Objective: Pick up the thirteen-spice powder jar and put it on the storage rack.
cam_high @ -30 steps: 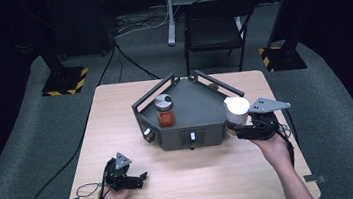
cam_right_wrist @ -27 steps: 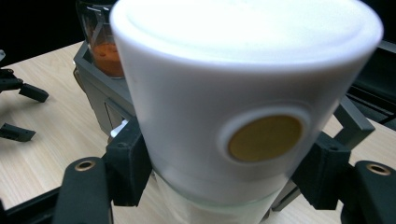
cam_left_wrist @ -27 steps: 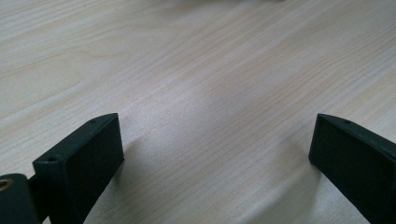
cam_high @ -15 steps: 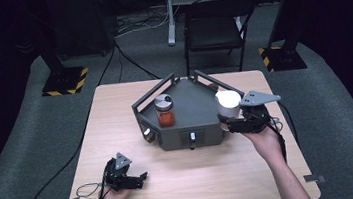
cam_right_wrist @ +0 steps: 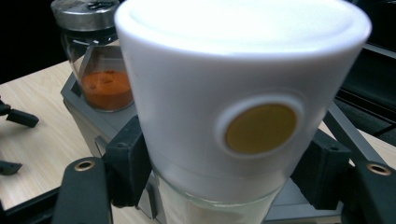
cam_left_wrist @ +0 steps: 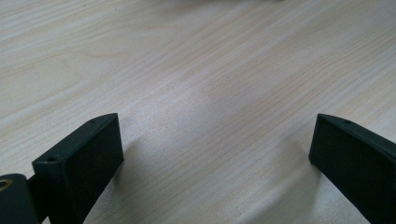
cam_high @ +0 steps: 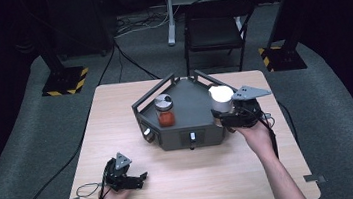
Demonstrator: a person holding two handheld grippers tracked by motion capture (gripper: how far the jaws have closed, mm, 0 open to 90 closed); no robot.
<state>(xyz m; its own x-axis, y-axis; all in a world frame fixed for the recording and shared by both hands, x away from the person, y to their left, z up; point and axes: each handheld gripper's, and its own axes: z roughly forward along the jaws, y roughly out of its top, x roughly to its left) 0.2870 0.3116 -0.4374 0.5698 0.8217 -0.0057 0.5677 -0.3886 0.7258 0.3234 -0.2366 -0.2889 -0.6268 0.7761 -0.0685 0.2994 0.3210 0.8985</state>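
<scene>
Near the table's front edge, toward its left corner, the left tongs (cam_high: 132,179) rest low over the bare wood with the jaws spread wide apart and nothing between them; in the left gripper view the pale wood grain of the table (cam_left_wrist: 196,74) runs between the two black jaws. A cable trails from these tongs toward the front left corner.

Farther in, at the middle of the table, sits a dark grey angular platform (cam_high: 187,123) with raised rails along its back edges. On its left part stands a glass spice jar (cam_high: 164,110) with a metal lid and orange-red powder inside.

At the platform's right edge, the right tongs (cam_high: 225,116) are clamped on a white-capped jar (cam_high: 221,99), their jaws pressing its sides just below the cap. In the right gripper view the white cap (cam_right_wrist: 243,88) carries a round yellowish disc, with clear glass below it.
</scene>
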